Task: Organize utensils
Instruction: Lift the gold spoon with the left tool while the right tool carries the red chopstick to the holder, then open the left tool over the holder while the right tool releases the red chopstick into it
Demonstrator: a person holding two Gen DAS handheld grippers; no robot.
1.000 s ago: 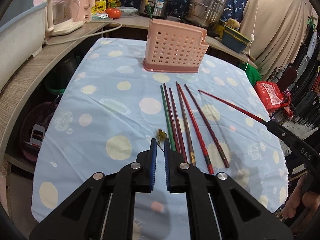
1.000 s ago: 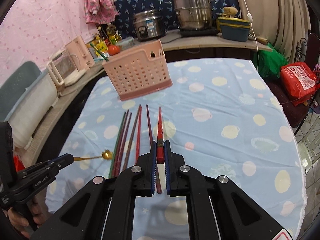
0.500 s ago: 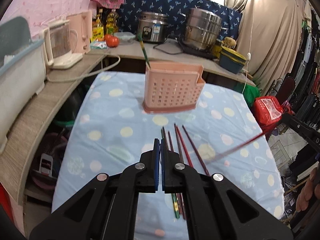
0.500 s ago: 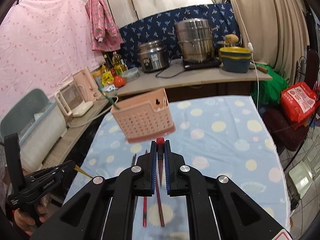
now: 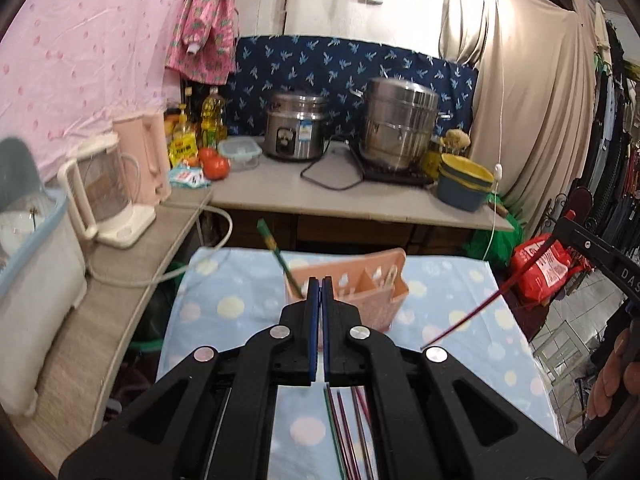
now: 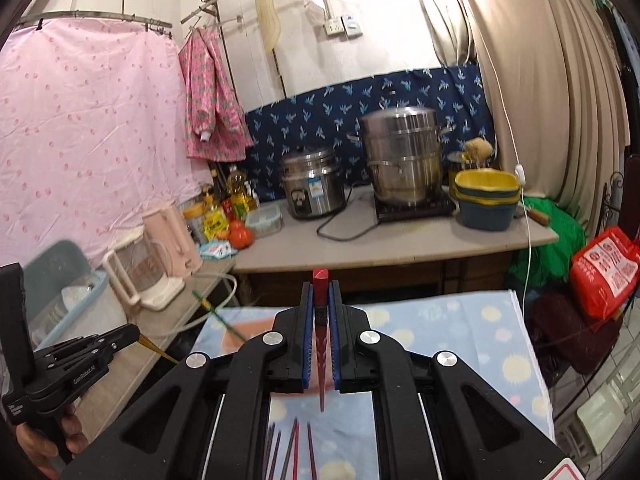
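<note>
From the left wrist, the left claw [image 5: 319,280] is pinched fully together, and what it grips is hidden here. Just past its tips stands the pink utensil basket [image 5: 376,280] on the dotted blue surface [image 5: 224,308], a green chopstick [image 5: 276,252] leaning out of it. More chopsticks [image 5: 348,428] lie below the claw.

From the right wrist, the right claw [image 6: 320,286] clamps a red chopstick [image 6: 321,280], lifted above the surface. At left, the left claw grips a thin golden utensil handle [image 6: 158,351].
</note>
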